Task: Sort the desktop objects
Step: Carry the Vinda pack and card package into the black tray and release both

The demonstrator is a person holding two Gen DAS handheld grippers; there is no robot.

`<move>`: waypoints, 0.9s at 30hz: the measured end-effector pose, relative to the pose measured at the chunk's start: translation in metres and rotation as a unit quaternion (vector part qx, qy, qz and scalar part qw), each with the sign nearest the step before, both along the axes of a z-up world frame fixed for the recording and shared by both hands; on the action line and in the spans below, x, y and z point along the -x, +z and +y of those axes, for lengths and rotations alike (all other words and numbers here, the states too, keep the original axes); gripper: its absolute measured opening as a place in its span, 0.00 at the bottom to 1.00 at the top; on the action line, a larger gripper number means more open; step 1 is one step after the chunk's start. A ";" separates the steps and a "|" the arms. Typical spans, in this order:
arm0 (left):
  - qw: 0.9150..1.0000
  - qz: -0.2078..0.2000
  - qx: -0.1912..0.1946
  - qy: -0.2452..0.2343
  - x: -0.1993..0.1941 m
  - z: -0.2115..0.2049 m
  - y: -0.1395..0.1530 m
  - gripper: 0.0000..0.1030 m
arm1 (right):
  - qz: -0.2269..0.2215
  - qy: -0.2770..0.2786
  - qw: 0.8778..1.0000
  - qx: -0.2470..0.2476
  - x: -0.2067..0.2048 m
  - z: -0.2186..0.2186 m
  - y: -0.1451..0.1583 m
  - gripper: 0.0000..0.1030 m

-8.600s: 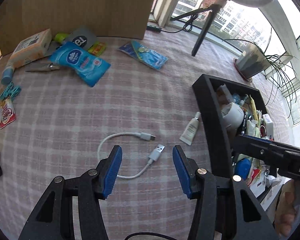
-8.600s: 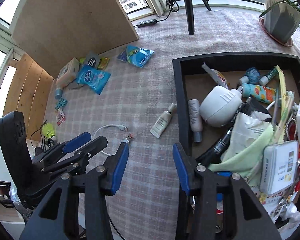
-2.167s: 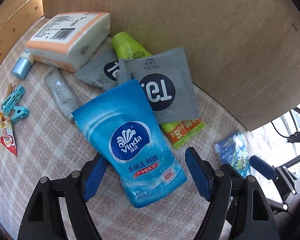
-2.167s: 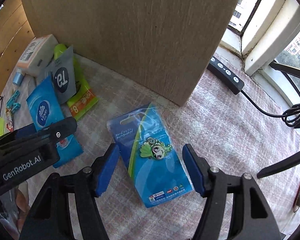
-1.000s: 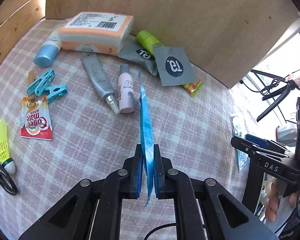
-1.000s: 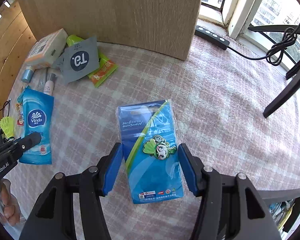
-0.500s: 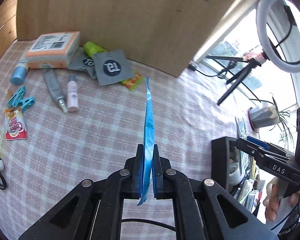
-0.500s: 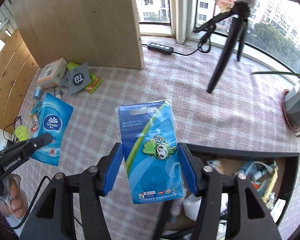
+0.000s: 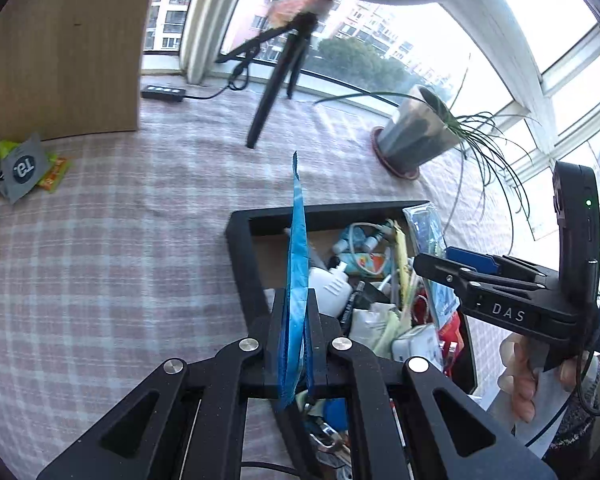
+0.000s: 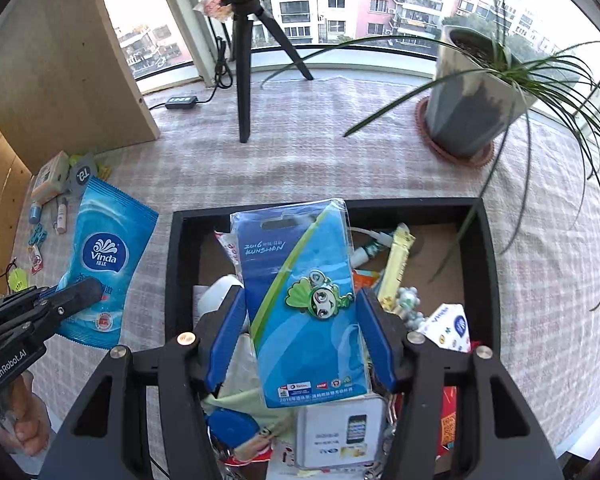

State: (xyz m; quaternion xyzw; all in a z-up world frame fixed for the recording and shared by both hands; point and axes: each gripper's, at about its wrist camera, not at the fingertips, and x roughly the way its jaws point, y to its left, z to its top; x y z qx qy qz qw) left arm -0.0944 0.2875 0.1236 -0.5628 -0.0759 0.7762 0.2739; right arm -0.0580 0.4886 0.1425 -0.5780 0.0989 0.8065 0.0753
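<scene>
The left gripper (image 9: 295,344) has its fingers (image 9: 315,332) pressed almost together on the Vinda wipes packet (image 9: 297,264), clamping its lower end so that the thin blue packet stands edge-on and upright between them. From the right wrist view the same packet (image 10: 106,260) shows its printed face, held in the air over the tabletop (image 10: 300,160) just left of the black tray (image 10: 486,280). In the left wrist view it hangs above the tray's near-left part.

The right gripper (image 10: 302,334) has its fingers (image 10: 374,338) set wide, each blue pad against a long side edge of the blue carded pin packet (image 10: 300,304), which they grip flat-on. The packet sits above the tray's cluttered contents, its cartoon pin badge facing the camera.

The tray (image 9: 240,264) is crowded with small things: a white bottle (image 9: 332,286), tubes, a yellow sachet (image 10: 396,264), a green cloth and a boxed item. Behind it on the checked cloth stand a potted plant (image 10: 472,108) on a red coaster and a black tripod (image 10: 244,72). Farther left, against a wooden board (image 10: 60,60), lie a grey T3 sachet (image 9: 22,168), an orange-and-white pack (image 10: 50,176) and a few small tubes and clips.
</scene>
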 end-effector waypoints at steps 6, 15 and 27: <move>0.999 0.003 -0.001 -0.051 -0.020 0.053 0.006 0.06 | 0.000 -0.030 1.000 0.002 -0.026 0.029 0.002 0.54; 0.993 -0.015 0.002 -0.115 -0.041 0.093 0.005 0.47 | -0.001 -0.037 0.999 0.008 -0.045 0.041 0.002 0.57; 0.995 0.017 0.033 -0.090 -0.041 0.069 0.008 0.54 | 0.011 -0.052 0.999 0.009 -0.051 0.038 0.010 0.60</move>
